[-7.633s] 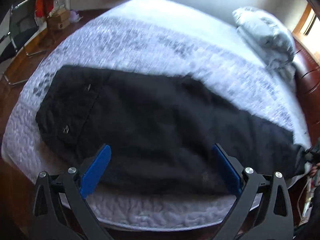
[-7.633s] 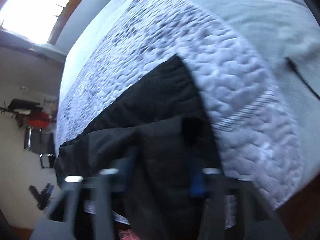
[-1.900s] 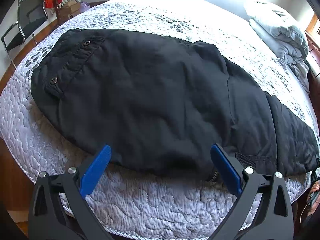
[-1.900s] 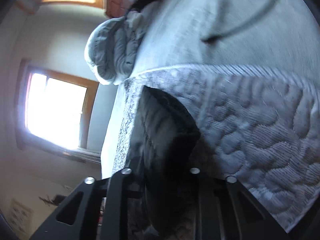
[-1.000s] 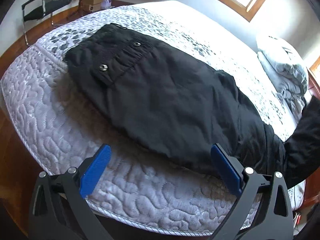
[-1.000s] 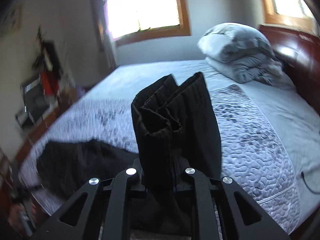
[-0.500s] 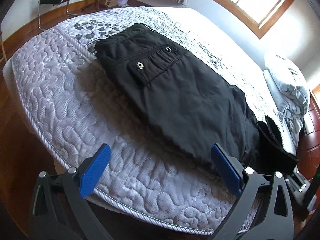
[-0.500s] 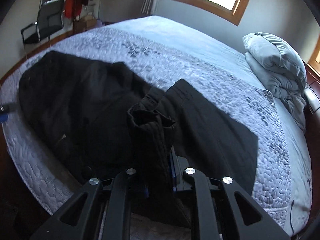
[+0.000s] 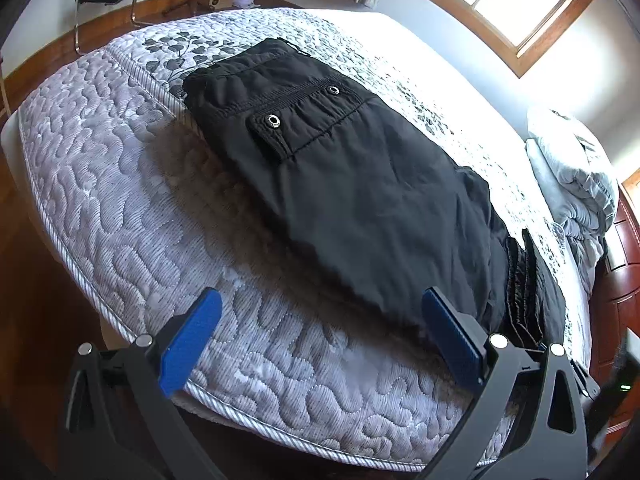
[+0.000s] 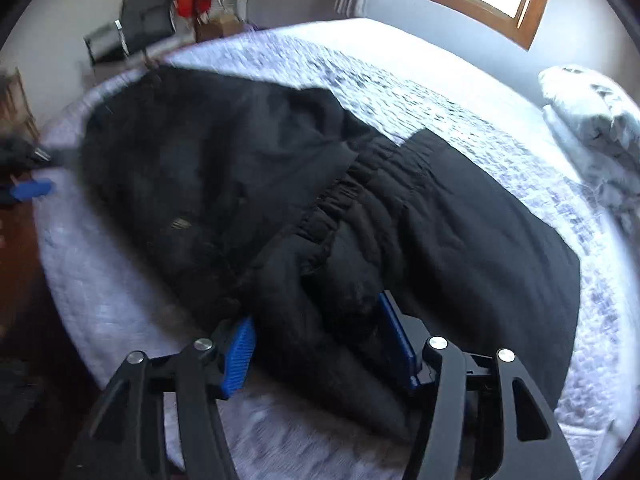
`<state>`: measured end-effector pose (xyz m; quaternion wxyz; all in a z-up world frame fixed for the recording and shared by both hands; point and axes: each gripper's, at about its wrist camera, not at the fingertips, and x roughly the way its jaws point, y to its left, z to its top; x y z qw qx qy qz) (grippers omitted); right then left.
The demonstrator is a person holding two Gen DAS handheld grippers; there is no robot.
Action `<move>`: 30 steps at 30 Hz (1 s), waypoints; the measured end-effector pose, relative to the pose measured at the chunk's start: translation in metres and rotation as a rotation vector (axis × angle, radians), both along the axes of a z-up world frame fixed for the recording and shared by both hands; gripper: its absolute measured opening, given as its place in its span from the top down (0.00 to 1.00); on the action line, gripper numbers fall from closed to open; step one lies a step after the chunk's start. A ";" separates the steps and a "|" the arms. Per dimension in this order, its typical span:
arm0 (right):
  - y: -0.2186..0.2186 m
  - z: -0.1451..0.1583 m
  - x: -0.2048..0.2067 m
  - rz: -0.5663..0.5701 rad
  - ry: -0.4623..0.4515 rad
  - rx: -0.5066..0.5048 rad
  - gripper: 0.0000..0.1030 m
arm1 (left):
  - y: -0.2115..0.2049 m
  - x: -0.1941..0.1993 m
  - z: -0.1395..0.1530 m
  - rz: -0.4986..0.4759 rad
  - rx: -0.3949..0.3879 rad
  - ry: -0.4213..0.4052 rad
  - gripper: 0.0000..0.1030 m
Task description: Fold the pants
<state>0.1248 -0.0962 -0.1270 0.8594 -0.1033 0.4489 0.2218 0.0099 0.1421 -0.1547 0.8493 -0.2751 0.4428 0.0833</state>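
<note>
Left claw [image 9: 320,338] spread wide, hovering over mattress [image 9: 120,200] edge, right claw [image 10: 320,344] parted around black pants [image 10: 280,184] cuff

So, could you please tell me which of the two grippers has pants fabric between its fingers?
The right gripper: the pants leg end bunches between its spread fingers. The left gripper hovers wide open over bare mattress, touching nothing.

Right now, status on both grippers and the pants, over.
Left hand-held gripper open, clear of cloth. Right hand-held gripper open around bunched leg cuffs. Black pants half-folded on quilted bed. Nothing obstructing.
</note>
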 end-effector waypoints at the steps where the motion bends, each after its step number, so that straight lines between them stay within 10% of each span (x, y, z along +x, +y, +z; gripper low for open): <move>1: -0.008 0.007 -0.002 -0.019 0.009 0.064 0.40 | 0.001 0.000 0.000 0.003 -0.001 -0.002 0.03; 3: -0.024 0.021 -0.004 -0.077 0.010 0.159 0.40 | 0.002 0.000 0.000 0.011 -0.004 -0.005 0.03; 10: -0.002 0.005 0.004 -0.070 -0.019 -0.077 0.41 | 0.001 0.000 -0.005 0.009 -0.028 -0.002 0.03; 14: -0.001 -0.012 0.017 -0.102 -0.022 -0.135 0.64 | 0.001 -0.001 -0.006 0.011 -0.028 -0.001 0.03; 19: -0.012 -0.006 0.021 -0.092 0.011 -0.061 0.87 | 0.004 -0.002 -0.007 0.021 -0.032 -0.005 0.03; 25: -0.012 0.035 0.014 -0.054 -0.046 0.044 0.87 | 0.002 0.000 -0.011 0.018 -0.047 0.005 0.03; 30: 0.004 0.012 0.018 -0.016 0.020 0.029 0.88 | -0.004 0.001 -0.010 0.003 -0.041 0.005 0.03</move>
